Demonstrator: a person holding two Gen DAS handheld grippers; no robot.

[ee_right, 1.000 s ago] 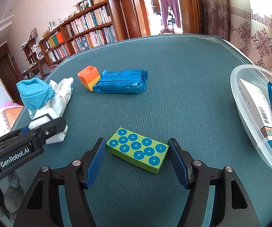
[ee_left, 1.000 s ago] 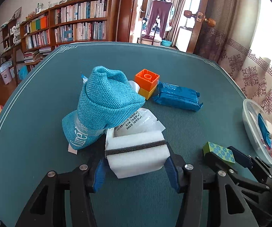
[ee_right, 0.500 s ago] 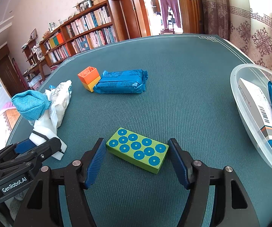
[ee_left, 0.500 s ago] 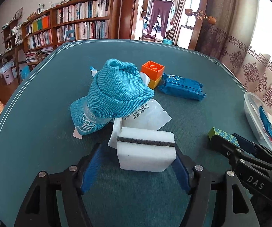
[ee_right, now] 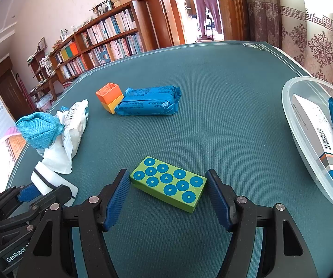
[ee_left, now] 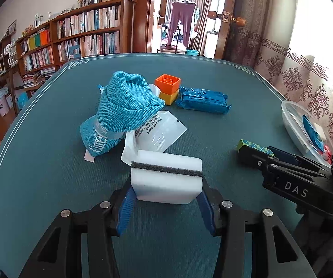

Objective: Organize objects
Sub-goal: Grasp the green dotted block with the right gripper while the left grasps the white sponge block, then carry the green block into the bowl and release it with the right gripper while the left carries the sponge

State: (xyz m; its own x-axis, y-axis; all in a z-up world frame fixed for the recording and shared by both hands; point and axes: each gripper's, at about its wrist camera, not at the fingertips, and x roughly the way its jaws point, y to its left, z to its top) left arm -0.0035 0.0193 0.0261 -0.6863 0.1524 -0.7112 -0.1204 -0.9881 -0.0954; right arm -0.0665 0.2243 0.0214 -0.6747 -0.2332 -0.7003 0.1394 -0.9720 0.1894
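Observation:
My left gripper [ee_left: 166, 205] is shut on a white sponge [ee_left: 166, 180] with a dark stripe and holds it above the green table. The sponge also shows in the right wrist view [ee_right: 48, 180]. My right gripper [ee_right: 167, 191] is open, its jaws on either side of a green block with blue dots [ee_right: 168, 183] that lies on the table; the jaws do not touch it. The block's end shows in the left wrist view [ee_left: 254, 147].
A blue knitted pouch [ee_left: 124, 106] lies on a white plastic bag [ee_left: 159, 134]. An orange and yellow brick [ee_right: 109, 97] and a blue packet [ee_right: 149, 104] lie further back. A clear tub [ee_right: 305, 139] with boxes and packets stands at the right table edge.
My left gripper has pulled the sponge back from the white bag and the pouch. The right gripper and the green block have stayed still.

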